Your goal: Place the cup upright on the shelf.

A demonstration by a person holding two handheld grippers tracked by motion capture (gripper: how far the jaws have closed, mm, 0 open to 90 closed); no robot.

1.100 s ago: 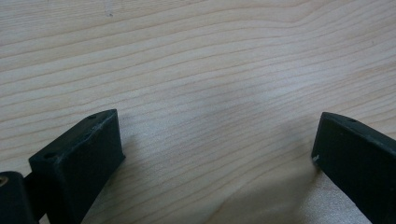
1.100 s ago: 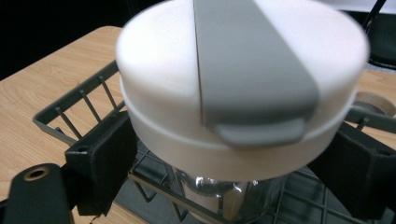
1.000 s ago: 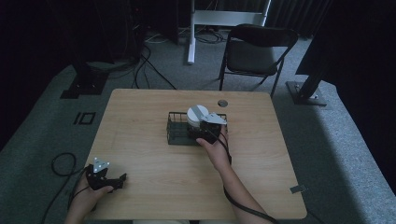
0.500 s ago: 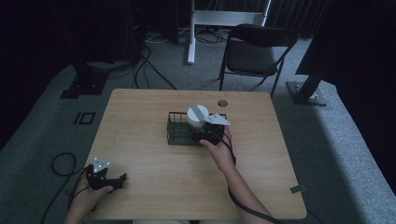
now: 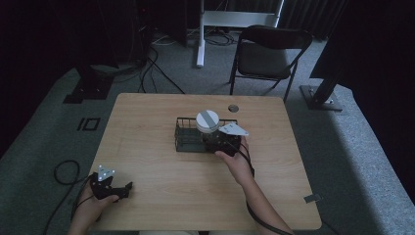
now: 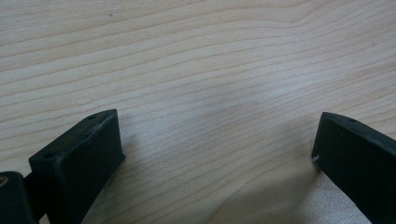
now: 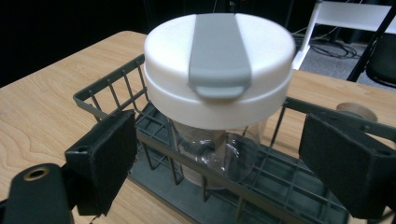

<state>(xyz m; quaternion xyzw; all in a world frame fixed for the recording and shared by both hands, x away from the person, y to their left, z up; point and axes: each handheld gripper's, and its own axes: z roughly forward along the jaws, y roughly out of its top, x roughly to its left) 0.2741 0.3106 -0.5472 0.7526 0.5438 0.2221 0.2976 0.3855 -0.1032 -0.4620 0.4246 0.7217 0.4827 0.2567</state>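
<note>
A clear jar with a white lid [image 5: 208, 121] crossed by a grey strap stands upright in a dark wire basket [image 5: 188, 142] at the table's middle. My right gripper [image 5: 222, 143] sits at the basket's front right corner, just in front of the jar. In the right gripper view the jar's lid [image 7: 217, 60] looms close above the basket's rim [image 7: 107, 91]. The right gripper [image 7: 219, 149] is open, its jaws wide apart on either side of the jar and short of it. My left gripper [image 5: 116, 188] rests near the table's front left corner, open [image 6: 215, 140] over bare wood.
A small round grommet [image 5: 233, 107] is set in the tabletop [image 5: 147, 122] behind the basket. A black folding chair [image 5: 269, 49] stands beyond the far edge. Cables lie on the grey floor at the left [image 5: 63, 171].
The right gripper has edged very slightly toward the table's front. The jar, the basket and the left gripper have stayed put.
</note>
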